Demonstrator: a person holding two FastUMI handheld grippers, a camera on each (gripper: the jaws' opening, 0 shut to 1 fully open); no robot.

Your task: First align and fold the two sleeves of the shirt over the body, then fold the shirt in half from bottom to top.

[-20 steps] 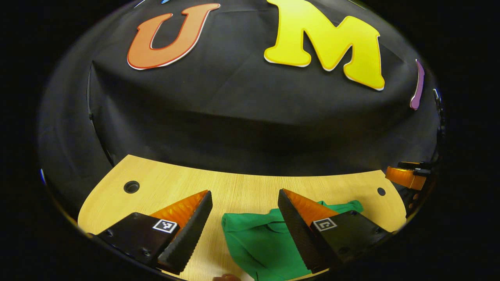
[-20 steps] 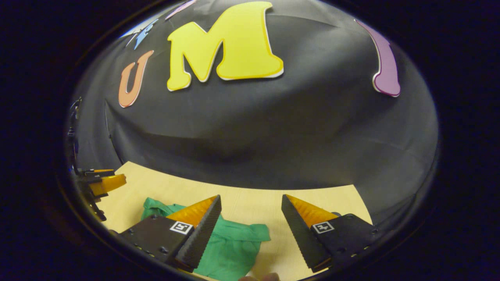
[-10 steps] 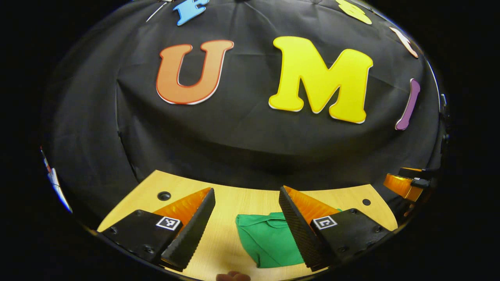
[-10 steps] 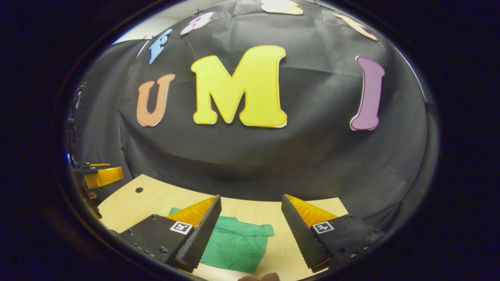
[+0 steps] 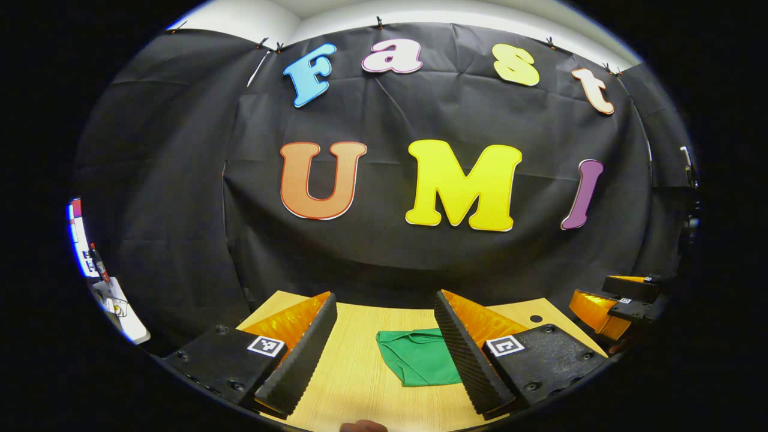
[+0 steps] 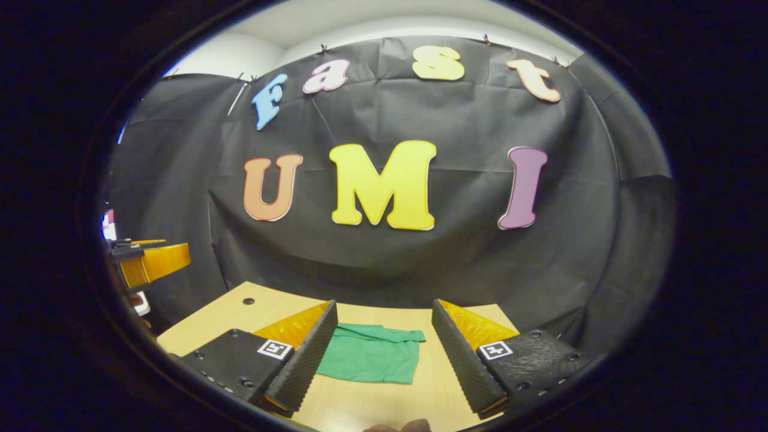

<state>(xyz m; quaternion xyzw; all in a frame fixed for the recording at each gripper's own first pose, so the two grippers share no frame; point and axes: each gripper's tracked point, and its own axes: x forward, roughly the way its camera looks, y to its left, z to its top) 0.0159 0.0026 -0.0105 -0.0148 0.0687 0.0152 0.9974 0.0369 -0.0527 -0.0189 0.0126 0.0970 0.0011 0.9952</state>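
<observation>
A green shirt (image 5: 417,360) lies folded into a compact rectangle on the wooden table (image 5: 360,390); the right gripper view has the same shirt (image 6: 371,359) flat beyond the fingers. My left gripper (image 5: 384,345) is open and held above the table, well back from the shirt, nothing between its fingers. My right gripper (image 6: 384,351) is open too, raised and empty. In the left gripper view the right gripper (image 5: 618,300) hangs at the far right edge. The left gripper (image 6: 150,261) appears at the left edge of the right gripper view.
The black cloth wall (image 5: 384,252) rises just behind the table's far edge. Small round holes sit in the table top (image 5: 536,318), (image 6: 246,301). A fingertip (image 5: 363,426) pokes in at the bottom. White items (image 5: 117,306) lie far left.
Both grippers have pulled up and back from the shirt, staying open. The shirt now looks smaller and farther off, and more of the wall is in view.
</observation>
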